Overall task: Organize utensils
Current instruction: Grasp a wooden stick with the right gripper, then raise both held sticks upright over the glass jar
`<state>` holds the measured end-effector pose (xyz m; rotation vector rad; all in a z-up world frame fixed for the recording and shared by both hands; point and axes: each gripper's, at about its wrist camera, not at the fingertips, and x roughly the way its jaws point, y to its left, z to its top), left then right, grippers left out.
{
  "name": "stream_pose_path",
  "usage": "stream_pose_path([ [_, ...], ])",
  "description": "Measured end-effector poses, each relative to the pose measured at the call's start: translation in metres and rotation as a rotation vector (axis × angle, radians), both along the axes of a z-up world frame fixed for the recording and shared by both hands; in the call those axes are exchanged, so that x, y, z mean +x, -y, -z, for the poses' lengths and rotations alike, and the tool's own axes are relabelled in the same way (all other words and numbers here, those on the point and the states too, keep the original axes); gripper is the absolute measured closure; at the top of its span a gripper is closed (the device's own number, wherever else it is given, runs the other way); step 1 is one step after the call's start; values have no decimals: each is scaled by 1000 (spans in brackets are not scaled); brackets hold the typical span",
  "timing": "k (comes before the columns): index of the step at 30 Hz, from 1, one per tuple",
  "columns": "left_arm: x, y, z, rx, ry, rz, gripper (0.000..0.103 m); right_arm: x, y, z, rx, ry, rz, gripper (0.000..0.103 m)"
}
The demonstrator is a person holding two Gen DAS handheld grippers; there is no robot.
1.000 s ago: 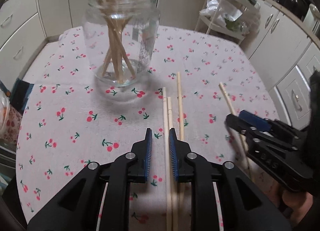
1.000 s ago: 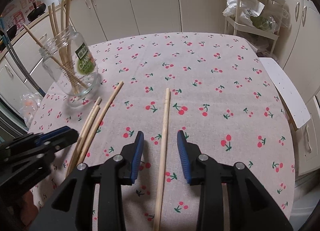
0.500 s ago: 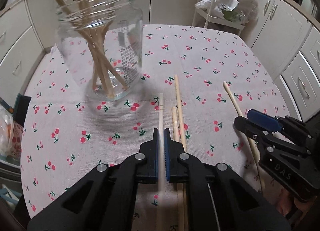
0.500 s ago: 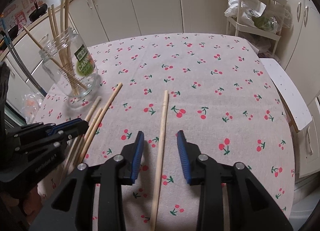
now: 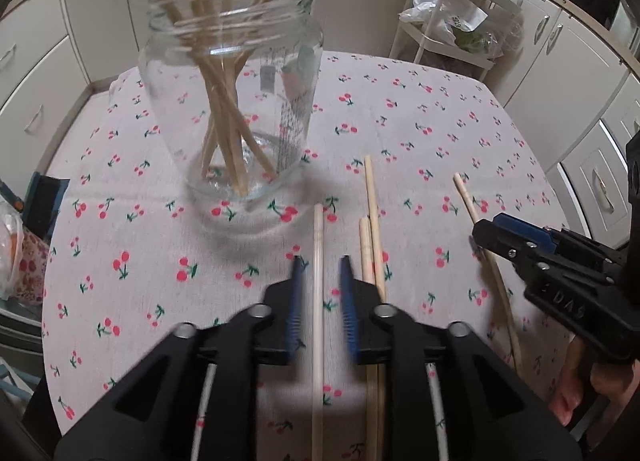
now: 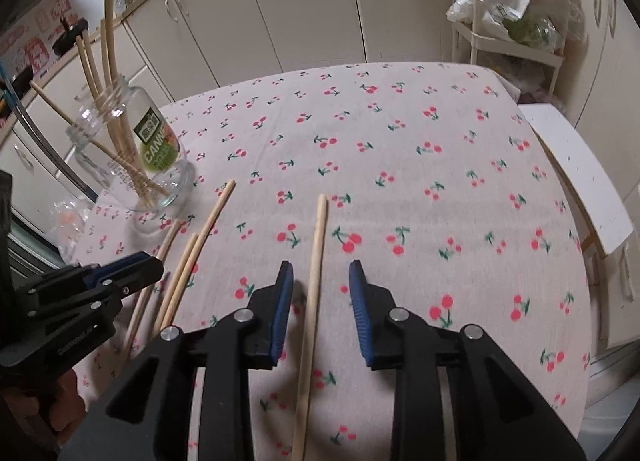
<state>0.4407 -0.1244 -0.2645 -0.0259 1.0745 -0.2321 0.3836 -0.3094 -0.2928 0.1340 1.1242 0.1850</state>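
A glass jar point(image 5: 236, 101) holds several wooden chopsticks and stands on the cherry-print tablecloth point(image 5: 420, 133); it also shows in the right wrist view point(image 6: 132, 157). My left gripper point(image 5: 321, 281) is open, with one chopstick point(image 5: 318, 301) lying between its jaws. Two more chopsticks point(image 5: 372, 229) lie just to its right. My right gripper point(image 6: 320, 285) is open over another chopstick point(image 6: 314, 281), which also shows in the left wrist view point(image 5: 486, 261). The right gripper shows in the left wrist view point(image 5: 520, 245) and the left gripper in the right wrist view point(image 6: 132, 273).
White cabinets point(image 6: 300, 9) run behind the table. A wire rack with bags point(image 5: 460, 21) stands at the back right. A white stool point(image 6: 580, 177) is beside the table's right edge. The table's edge is close on the left point(image 5: 44, 261).
My left gripper, shut on a chopstick half a second ago, has opened, and the chopstick now lies between its jaws. The jar looks closer. The right gripper has barely moved.
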Motion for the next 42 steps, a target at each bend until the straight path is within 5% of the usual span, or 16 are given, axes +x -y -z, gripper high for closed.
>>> stream_pose_path([
  [4,3,2,3,13,6,3,79,3,-17,2,-112,32,-55,75],
  [6,2,4,4,43,16,10,98,-1,-26,2,-154,53,-93,90],
  [8,1,3,3,33,17,19,98,-2,-26,1,-131,47,-97,97],
  [15,-23,-30,-25,-83,101,-15,98,-12,22,-11,367,25,57,97],
  [20,-55,-63,-82,-197,334,-57,98,-41,39,-55,561,261,154,97],
  [23,-67,-76,-125,-221,505,-110,98,-57,35,-91,538,418,196,97],
  [29,-59,-86,-179,-278,709,-188,98,-72,19,-147,481,665,248,97],
  [35,-28,-99,-209,-378,787,-283,98,-64,22,-175,481,762,270,97],
  [42,8,-99,-215,-389,865,-352,98,-61,21,-174,446,805,295,97],
])
